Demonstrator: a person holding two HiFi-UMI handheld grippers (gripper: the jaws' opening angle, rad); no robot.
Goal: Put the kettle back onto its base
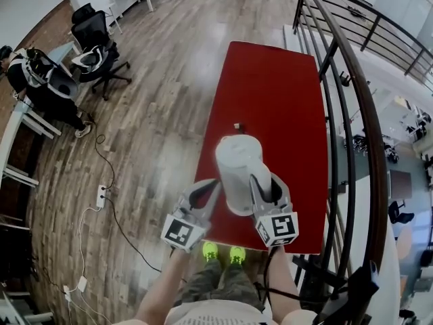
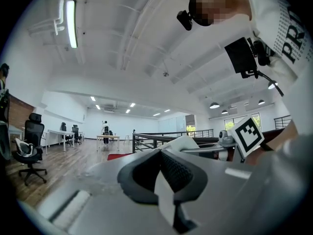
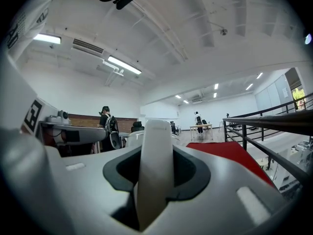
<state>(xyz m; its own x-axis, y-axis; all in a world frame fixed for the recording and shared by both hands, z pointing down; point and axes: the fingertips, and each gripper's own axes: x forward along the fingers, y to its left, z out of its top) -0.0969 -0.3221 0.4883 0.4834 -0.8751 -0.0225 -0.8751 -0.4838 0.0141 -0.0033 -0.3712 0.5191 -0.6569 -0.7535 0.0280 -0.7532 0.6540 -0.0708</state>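
Overhead, plain white kettle point(image 1: 238, 171), smooth rounded body, gripped in right claw point(image 1: 264, 185).

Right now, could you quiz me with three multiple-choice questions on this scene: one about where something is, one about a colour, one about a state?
1. Where is the kettle?
A. On the floor
B. Held up over the table
C. On an office chair

2. What colour is the table?
A. Red
B. Blue
C. Green

3. How do the jaws of the right gripper stand?
A. Wide apart and empty
B. Closed on the kettle's handle
C. Closed on a cable

Answers:
1 B: the head view shows the white kettle carried above the table.
2 A: its top is plainly red.
3 B: the right gripper view shows the white handle clamped between them.
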